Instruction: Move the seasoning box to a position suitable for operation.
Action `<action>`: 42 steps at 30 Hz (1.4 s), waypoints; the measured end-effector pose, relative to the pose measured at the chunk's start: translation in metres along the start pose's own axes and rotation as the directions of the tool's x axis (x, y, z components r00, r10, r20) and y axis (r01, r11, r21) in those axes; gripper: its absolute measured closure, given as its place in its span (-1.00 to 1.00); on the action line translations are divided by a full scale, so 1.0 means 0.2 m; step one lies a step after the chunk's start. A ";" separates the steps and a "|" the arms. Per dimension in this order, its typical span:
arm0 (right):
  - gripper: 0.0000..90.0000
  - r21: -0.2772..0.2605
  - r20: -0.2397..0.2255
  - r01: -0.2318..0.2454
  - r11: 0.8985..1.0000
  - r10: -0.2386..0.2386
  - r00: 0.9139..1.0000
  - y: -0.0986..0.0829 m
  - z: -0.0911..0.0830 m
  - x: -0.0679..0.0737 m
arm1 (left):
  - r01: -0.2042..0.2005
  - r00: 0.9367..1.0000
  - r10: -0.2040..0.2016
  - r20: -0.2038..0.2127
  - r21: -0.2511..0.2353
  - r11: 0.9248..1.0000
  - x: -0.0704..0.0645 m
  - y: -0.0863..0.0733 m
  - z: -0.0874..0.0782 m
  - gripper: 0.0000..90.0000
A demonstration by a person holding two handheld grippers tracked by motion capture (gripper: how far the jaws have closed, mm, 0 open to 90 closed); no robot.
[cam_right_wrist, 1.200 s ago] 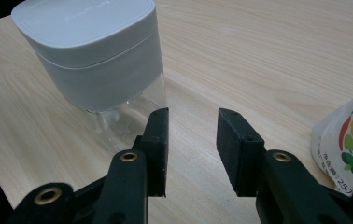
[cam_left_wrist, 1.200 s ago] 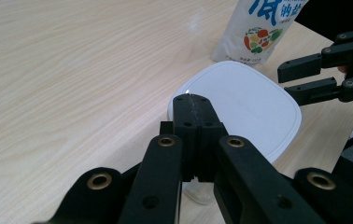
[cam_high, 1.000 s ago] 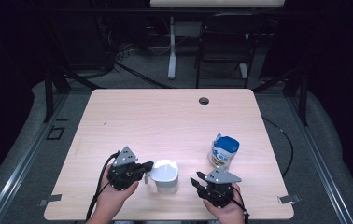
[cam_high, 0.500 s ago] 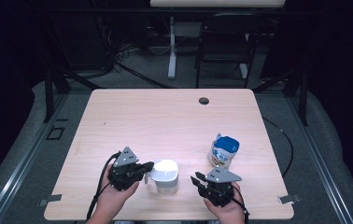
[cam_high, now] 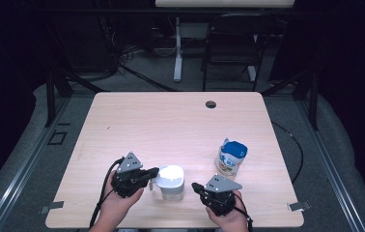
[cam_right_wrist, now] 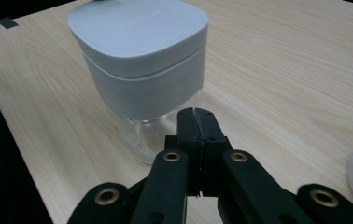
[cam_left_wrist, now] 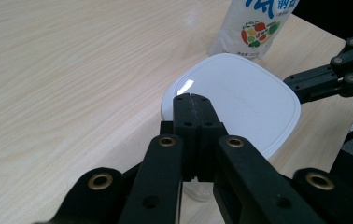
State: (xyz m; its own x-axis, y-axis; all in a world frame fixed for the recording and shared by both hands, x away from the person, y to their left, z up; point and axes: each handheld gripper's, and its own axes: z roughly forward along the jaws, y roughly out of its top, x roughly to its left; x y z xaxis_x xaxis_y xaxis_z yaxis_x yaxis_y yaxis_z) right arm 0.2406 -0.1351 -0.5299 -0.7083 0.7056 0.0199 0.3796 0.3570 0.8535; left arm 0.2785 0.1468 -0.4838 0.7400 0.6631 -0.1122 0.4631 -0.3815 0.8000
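High view, pale wood table (cam_high: 171,121), dark room, both tools pressed together beside white-lidded jar (cam_high: 172,181)

white square-lidded container (cam_high: 171,181) | clear base, lid on | upright | table's near edge, between both grippers

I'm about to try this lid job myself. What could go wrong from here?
1. The left hand-held gripper has its jaws shut at the edge of the white lid; a push could tip the jar, whose clear base looks narrower than the lid.
2. The jar stands near the table front edge, so a slide might send it off.
3. The pouch stands upright close by and might topple if the right hand-held gripper swings.
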 end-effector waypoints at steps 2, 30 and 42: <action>1.00 0.004 -0.008 0.005 1.000 -0.005 1.000 0.00 0.01 0.01 | 0.002 1.000 -0.002 0.000 0.000 1.000 0.00 0.00 0.00 1.00; 1.00 -0.053 -0.018 0.014 0.999 -0.015 1.000 0.09 0.04 0.08 | 0.014 1.000 -0.014 0.004 -0.014 1.000 0.01 -0.02 -0.01 1.00; 1.00 -0.020 -0.021 0.032 0.999 -0.032 0.999 0.09 0.04 0.09 | 0.026 1.000 -0.026 0.002 -0.035 0.999 0.02 -0.03 -0.01 0.98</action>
State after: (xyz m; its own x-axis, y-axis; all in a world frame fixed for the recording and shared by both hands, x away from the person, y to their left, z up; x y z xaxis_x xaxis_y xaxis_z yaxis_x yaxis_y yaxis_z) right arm 0.2404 -0.1115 -0.5177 -0.7326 0.6806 0.0035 0.3452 0.3671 0.8637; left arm 0.2761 0.1534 -0.4880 0.7291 0.6711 -0.1341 0.4644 -0.3413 0.8172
